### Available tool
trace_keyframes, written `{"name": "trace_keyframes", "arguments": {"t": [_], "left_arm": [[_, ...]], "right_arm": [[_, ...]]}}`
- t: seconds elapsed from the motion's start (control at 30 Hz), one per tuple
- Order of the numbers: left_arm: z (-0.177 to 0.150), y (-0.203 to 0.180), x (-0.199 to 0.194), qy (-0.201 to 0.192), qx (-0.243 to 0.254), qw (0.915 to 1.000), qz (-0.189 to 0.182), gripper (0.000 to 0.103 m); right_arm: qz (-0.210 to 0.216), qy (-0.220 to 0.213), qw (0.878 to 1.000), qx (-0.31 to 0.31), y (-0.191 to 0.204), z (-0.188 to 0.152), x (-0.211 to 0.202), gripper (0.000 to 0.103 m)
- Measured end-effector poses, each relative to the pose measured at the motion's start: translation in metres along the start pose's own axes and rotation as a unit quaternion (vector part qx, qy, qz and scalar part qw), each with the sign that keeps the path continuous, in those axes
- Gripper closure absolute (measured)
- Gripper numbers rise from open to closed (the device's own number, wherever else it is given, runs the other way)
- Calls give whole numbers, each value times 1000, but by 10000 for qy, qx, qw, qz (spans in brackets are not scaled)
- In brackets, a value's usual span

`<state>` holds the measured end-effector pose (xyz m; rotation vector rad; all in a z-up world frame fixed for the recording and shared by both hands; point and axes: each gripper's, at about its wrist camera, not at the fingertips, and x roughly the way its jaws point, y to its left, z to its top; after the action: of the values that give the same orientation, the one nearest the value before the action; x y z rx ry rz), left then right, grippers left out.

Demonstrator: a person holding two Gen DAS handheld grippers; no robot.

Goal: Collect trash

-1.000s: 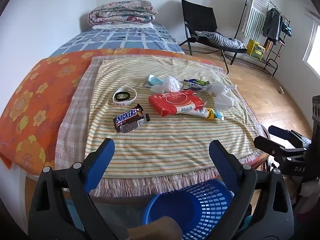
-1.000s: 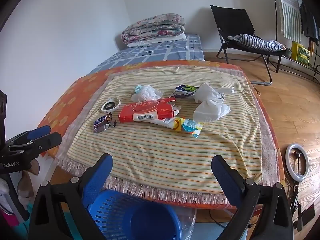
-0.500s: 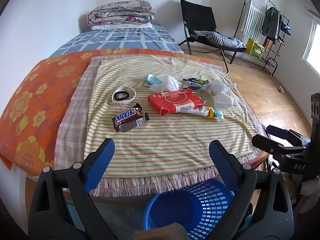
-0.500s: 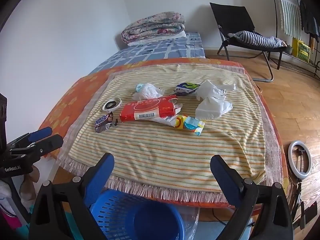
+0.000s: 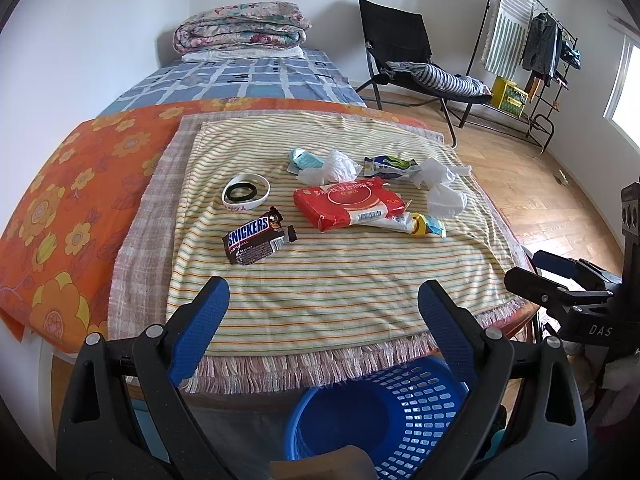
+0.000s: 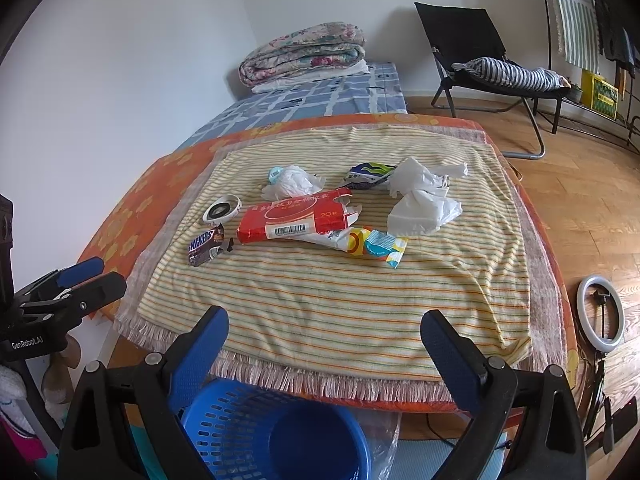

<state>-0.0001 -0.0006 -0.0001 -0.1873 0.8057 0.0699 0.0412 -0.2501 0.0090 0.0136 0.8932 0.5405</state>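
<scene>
Trash lies on a striped cloth (image 5: 320,280) over a table: a Snickers wrapper (image 5: 256,240) (image 6: 206,245), a red tissue pack (image 5: 348,203) (image 6: 294,220), a colourful wrapper (image 5: 424,225) (image 6: 368,245), crumpled white tissues (image 5: 440,196) (image 6: 420,204), a white plastic bag (image 5: 332,168) (image 6: 292,184), a blue-green packet (image 5: 390,165) (image 6: 368,172) and a tape ring (image 5: 245,193) (image 6: 221,209). A blue basket (image 5: 380,416) (image 6: 272,432) stands below the near table edge. My left gripper (image 5: 324,316) and right gripper (image 6: 324,340) are open and empty, above the near edge.
A bed with a blue checked sheet (image 5: 240,80) and folded quilt (image 5: 240,32) lies behind. A black chair (image 5: 404,52) and clothes rack (image 5: 528,52) stand on the wooden floor at right. A ring light (image 6: 602,316) lies on the floor.
Both grippers have edged slightly forward toward the table. Nothing on the cloth has moved.
</scene>
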Motion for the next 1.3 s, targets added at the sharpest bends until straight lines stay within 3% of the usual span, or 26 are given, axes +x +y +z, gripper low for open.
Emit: {"name": "trace_keyframes", "arguments": {"t": [1.3], "left_arm": [[-3, -3, 2, -8, 28, 10000, 7, 6]], "right_arm": [[40, 127, 9999, 57, -2, -3, 4, 5]]}}
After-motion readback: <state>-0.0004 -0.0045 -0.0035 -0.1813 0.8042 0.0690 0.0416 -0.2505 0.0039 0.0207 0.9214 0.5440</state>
